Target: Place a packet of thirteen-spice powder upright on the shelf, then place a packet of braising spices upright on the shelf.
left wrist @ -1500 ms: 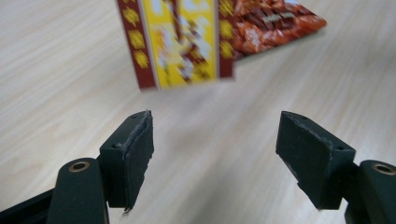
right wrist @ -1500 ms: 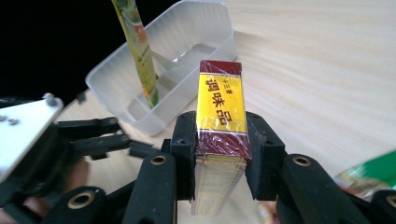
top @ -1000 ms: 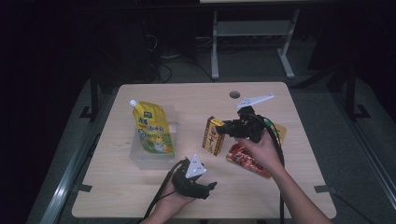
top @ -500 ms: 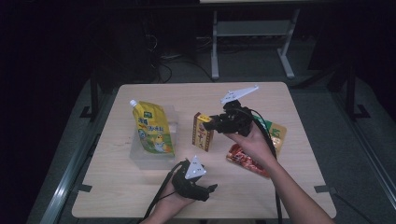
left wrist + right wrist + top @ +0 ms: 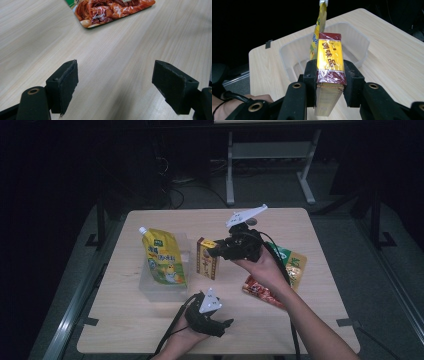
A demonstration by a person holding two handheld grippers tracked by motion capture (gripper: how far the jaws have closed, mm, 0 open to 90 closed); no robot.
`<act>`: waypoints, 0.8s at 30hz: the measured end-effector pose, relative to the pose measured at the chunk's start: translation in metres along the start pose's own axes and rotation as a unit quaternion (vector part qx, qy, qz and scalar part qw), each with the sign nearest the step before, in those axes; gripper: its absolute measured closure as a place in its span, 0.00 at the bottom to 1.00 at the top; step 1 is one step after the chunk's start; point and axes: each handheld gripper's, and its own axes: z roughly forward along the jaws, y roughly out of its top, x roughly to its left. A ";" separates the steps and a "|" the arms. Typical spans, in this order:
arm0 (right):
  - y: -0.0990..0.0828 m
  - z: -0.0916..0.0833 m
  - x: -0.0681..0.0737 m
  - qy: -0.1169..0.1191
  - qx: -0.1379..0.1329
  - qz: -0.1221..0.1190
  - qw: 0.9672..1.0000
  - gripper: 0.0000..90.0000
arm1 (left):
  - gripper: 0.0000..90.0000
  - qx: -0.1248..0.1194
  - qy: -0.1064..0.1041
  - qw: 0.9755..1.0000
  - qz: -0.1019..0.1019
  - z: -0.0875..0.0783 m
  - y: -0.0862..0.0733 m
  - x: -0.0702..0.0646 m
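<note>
My right gripper point(image 5: 216, 251) is shut on a yellow and dark-red box point(image 5: 207, 258) and holds it in the air just right of the clear plastic tub point(image 5: 150, 287). In the right gripper view the box point(image 5: 329, 57) sits gripped between both black jaws of the right gripper point(image 5: 330, 73), pointing at the tub point(image 5: 358, 43). A yellow pouch point(image 5: 162, 257) stands in the tub. My left gripper point(image 5: 225, 325) rests low near the table's front edge. Its jaws have just been opening and now stand wide, the left gripper point(image 5: 118, 82) with only bare tabletop between them.
A red snack packet point(image 5: 260, 290) and a green packet point(image 5: 292, 265) lie on the wooden table point(image 5: 310, 235) under my right forearm. The red packet point(image 5: 112, 10) lies a little ahead of the left jaws. Dark floor and a metal stand lie beyond the far edge.
My right gripper has carried the box up and to the left, closer to the tub. The left hand has stayed where it was.
</note>
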 end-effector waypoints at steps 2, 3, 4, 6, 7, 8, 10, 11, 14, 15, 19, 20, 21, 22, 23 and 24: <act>0.003 0.001 0.002 0.001 -0.001 -0.005 1.000 0.75 | 0.23 -0.001 -0.001 1.000 0.000 0.000 0.000 0.000; 0.004 0.001 0.002 0.002 -0.001 -0.006 1.000 0.75 | 0.23 -0.001 -0.001 1.000 0.000 0.000 0.000 0.001; 0.005 0.002 0.003 0.004 -0.002 -0.007 1.000 0.75 | 0.23 -0.001 0.000 1.000 0.000 0.000 0.000 0.001; 0.007 0.003 0.004 0.007 -0.001 -0.009 1.000 0.75 | 0.23 -0.002 0.001 1.000 0.001 -0.001 0.000 0.001; 0.008 0.004 0.005 0.008 -0.001 -0.010 1.000 0.75 | 0.23 -0.003 0.000 1.000 0.000 -0.002 0.000 0.001; 0.009 0.006 0.006 0.010 -0.001 -0.011 1.000 0.75 | 0.23 -0.004 0.000 1.000 -0.001 -0.002 0.000 0.001; 0.011 0.007 0.008 0.014 0.000 -0.017 1.000 0.75 | 0.23 -0.007 0.000 1.000 -0.005 -0.001 0.000 0.000; 0.011 0.008 0.009 0.014 0.000 -0.016 1.000 0.75 | 0.23 -0.009 0.000 1.000 -0.007 -0.001 0.000 0.000; 0.014 0.009 0.012 0.018 0.000 -0.022 1.000 0.75 | 0.23 -0.008 -0.001 1.000 -0.005 0.000 0.000 0.000; 0.015 0.009 0.013 0.020 0.000 -0.021 1.000 0.75 | 0.23 -0.008 -0.001 1.000 -0.004 -0.001 0.000 -0.001; 0.018 0.010 0.016 0.025 -0.003 -0.024 0.999 0.75 | 0.23 -0.006 -0.002 1.000 -0.001 -0.001 0.001 -0.001; 0.019 0.010 0.017 0.028 -0.003 -0.024 0.999 0.75 | 0.23 -0.004 -0.002 1.000 0.001 -0.002 0.000 -0.001; 0.020 0.010 0.018 0.028 -0.002 -0.027 0.999 0.75 | 0.22 -0.005 -0.002 1.000 0.002 -0.002 0.000 -0.001; 0.020 0.011 0.018 0.027 -0.002 -0.030 0.999 0.75 | 0.22 -0.006 -0.003 1.000 0.003 -0.001 0.000 0.000; 0.021 0.011 0.019 0.029 -0.001 -0.029 0.999 0.75 | 0.22 -0.007 -0.002 1.000 0.003 -0.002 0.000 0.000; 0.022 0.012 0.020 0.029 -0.002 -0.033 0.999 0.75 | 0.22 -0.008 -0.002 1.000 0.001 -0.002 0.000 0.000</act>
